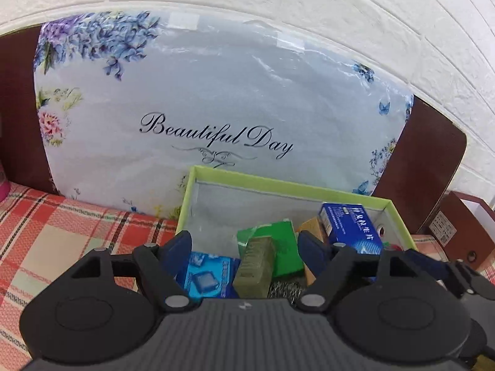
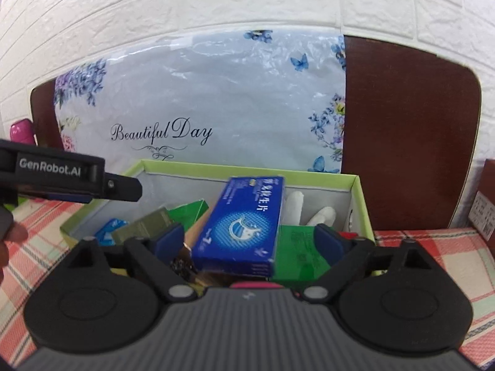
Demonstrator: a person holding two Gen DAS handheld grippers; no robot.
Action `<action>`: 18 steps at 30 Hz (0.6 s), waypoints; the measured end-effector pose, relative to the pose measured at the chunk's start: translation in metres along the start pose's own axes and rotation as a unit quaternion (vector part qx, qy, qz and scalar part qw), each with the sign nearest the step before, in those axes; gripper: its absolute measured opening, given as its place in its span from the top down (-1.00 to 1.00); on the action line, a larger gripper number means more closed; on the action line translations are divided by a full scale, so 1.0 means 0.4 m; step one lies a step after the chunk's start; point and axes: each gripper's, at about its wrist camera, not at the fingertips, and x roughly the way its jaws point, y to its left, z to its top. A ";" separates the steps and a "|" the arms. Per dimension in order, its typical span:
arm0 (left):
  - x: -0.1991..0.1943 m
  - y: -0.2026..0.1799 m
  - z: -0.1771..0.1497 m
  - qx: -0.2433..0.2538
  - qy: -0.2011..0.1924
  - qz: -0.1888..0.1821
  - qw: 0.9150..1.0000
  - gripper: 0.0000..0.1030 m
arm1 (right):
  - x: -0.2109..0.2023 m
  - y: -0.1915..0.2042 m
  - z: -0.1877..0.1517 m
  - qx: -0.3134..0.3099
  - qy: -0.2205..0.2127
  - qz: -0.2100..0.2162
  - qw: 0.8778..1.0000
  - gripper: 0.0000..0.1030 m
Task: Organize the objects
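white brick-pattern wall at the back, w/ a floral "beautiful day" cushion [image 1: 198,99] leaning against a dark brown headboard [image 2: 411,130]; red plaid cloth [image 1: 62,241] covers the surface, can't tell if it's a bed or a desk.

green-rimmed box [image 1: 278,185] sits near the cushion, open top, already holding most of the stuff: blue carton [image 2: 241,225] tilted on top of the pile toward the right, green packet [image 1: 278,241] in the middle, olive bar [image 1: 253,272] leaning on it, light blue pack [image 1: 207,275] at the near left, white gloves [image 2: 309,210] against the far right wall. looks like things get dropped in loose, not stacked, hence the tilts.

left claw [image 1: 244,247] stands wide open over the near left part of the box, nothing between the fingers. right claw [image 2: 247,241] is open at its widest; the blue carton shows between its fingers but the pads don't press it, prob. just let go.

in the right wrist view the left claw's body comes in from the left, over the box's left rim, w/ a fingertip of the person [image 2: 12,235] below it.

task seems nearly done, judging by the full box.
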 end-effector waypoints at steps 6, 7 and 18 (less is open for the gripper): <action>-0.043 -0.008 -0.021 0.004 0.000 0.010 1.000 -0.53 | -0.050 0.000 -0.018 0.009 0.005 0.001 1.000 -1.00; -0.056 -0.013 -0.022 0.007 -0.001 0.014 1.000 -0.53 | -0.066 0.002 -0.018 0.009 0.004 0.002 1.000 -1.00; -0.290 -0.096 -0.106 0.036 -0.009 0.068 0.997 -0.66 | -0.331 0.020 -0.029 0.008 -0.019 -0.004 1.000 -1.00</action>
